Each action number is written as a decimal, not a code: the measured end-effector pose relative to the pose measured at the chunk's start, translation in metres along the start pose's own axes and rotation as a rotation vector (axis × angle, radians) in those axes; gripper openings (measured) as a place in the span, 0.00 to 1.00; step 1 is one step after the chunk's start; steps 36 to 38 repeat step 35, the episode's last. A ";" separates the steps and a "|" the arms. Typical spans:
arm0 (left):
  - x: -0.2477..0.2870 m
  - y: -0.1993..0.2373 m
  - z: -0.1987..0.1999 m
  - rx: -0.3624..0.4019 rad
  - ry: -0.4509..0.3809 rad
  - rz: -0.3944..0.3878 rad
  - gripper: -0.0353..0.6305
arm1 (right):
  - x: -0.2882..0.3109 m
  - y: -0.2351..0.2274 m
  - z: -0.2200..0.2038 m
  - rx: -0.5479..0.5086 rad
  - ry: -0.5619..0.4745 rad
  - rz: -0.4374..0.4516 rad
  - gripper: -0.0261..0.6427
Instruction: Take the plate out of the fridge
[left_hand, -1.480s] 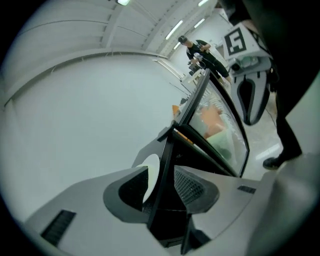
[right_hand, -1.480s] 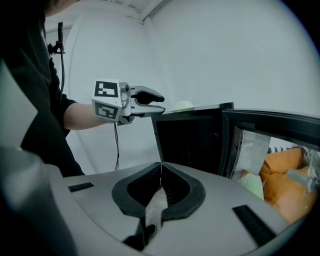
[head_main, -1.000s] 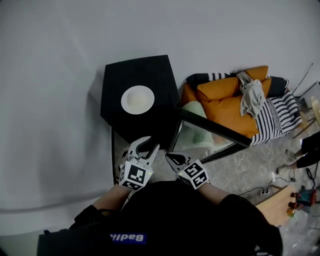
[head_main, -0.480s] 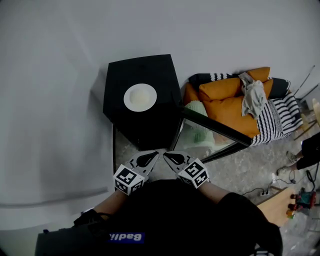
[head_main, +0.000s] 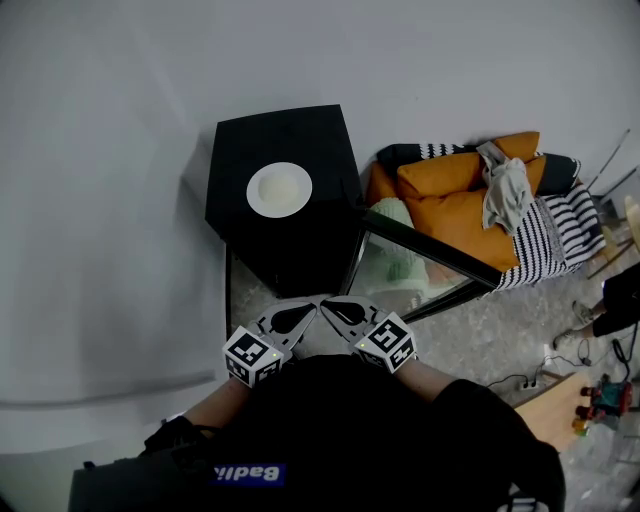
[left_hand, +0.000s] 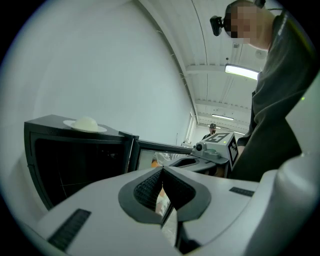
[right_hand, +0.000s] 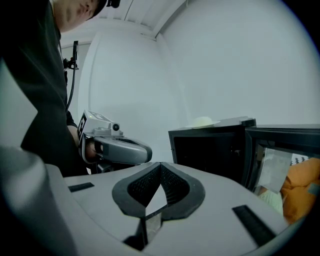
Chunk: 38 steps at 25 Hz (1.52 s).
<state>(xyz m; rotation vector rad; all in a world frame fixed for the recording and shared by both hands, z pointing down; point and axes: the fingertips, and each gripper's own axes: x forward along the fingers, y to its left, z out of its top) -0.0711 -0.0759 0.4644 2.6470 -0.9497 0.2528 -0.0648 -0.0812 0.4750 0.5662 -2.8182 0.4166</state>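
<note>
A white plate with a pale mound on it rests on top of the small black fridge; the plate also shows in the left gripper view and, smaller, the plate in the right gripper view. The fridge's glass door stands swung open to the right. My left gripper and right gripper are held close to my body, tips nearly touching, below the fridge. Both are shut with nothing between the pads.
An orange cushion pile with striped fabric and a grey cloth lies right of the fridge. A white wall fills the left. A wooden table corner with small items sits at lower right. Another person stands at the right edge.
My left gripper has gone from wide open to shut and drawn back toward my body. The right gripper stayed shut and shifted slightly left, so the tips now meet.
</note>
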 end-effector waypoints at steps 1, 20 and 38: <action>0.000 -0.002 0.000 0.000 -0.002 -0.006 0.07 | -0.001 0.001 0.001 -0.001 -0.006 0.001 0.05; 0.000 -0.008 -0.001 -0.004 -0.019 -0.030 0.07 | -0.004 0.000 0.005 -0.006 -0.025 -0.004 0.05; -0.002 -0.008 -0.001 -0.011 -0.007 -0.022 0.07 | -0.003 0.002 0.006 0.001 -0.011 0.003 0.05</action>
